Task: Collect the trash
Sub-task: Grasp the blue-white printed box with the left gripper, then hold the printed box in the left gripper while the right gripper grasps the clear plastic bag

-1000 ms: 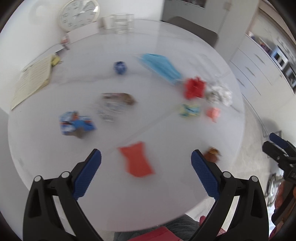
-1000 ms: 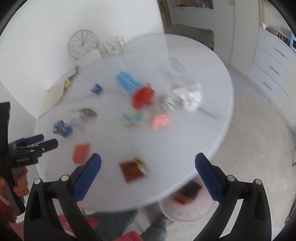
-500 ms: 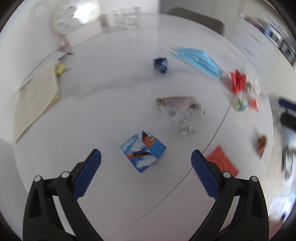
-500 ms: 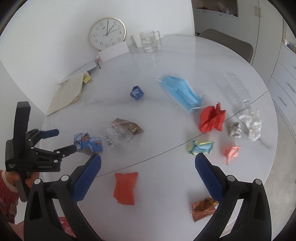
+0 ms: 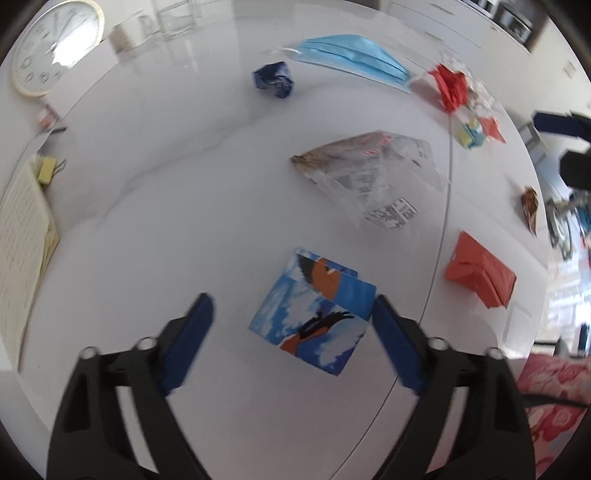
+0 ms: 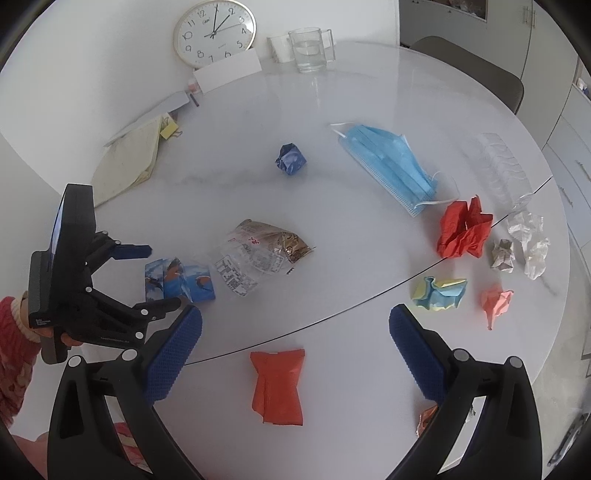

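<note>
Left tool (image 5: 291, 317) closing, bird paper (image 5: 314, 314) unpinched

A: What is lying on the round white surface (image 6: 332, 92)?

B: A blue face mask (image 6: 388, 162), a bird-print paper (image 6: 181, 282), a clear wrapper (image 6: 255, 254), crumpled red paper (image 6: 463, 229), and a folded orange paper (image 6: 277, 387) are sitting apart; a clock (image 6: 214, 33) is leaning at the back.

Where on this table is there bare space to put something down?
Free: the patch between the notebook, the dark blue wad and the clear wrapper; also behind the face mask, towards the glass mug. Crowded: around the red crumpled paper.
</note>
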Action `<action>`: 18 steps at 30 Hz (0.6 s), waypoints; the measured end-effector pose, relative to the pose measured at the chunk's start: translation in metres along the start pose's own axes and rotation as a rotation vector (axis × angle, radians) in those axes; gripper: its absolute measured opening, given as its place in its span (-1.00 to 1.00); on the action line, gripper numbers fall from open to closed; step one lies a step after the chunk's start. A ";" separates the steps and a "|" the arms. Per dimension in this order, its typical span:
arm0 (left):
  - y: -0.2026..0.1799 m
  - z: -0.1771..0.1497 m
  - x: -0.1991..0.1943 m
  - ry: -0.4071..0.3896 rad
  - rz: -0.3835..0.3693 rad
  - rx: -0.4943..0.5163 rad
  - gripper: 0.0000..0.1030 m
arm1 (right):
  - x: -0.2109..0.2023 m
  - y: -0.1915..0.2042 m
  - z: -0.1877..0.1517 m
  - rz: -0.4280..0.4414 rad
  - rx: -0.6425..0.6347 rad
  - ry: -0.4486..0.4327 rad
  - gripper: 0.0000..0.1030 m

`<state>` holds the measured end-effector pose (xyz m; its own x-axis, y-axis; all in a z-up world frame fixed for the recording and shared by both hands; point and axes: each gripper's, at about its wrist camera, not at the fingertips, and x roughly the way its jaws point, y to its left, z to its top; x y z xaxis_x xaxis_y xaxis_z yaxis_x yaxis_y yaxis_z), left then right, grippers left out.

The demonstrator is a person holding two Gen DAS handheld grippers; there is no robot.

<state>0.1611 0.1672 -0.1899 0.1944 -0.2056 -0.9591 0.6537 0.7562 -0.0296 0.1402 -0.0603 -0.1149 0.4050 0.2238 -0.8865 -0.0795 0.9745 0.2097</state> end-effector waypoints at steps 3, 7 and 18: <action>-0.005 -0.001 0.001 -0.005 -0.011 0.028 0.08 | 0.006 0.005 0.003 0.003 -0.022 0.007 0.95; -0.006 -0.003 -0.004 -0.032 -0.007 0.004 0.08 | 0.015 0.012 0.009 0.012 -0.070 0.022 0.95; 0.020 -0.012 -0.032 -0.095 0.002 -0.294 0.08 | 0.065 0.041 0.036 0.020 -0.226 0.073 0.86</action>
<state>0.1593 0.1963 -0.1631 0.2721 -0.2511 -0.9290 0.4168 0.9009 -0.1214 0.1961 -0.0063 -0.1494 0.3349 0.2356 -0.9123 -0.2918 0.9466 0.1374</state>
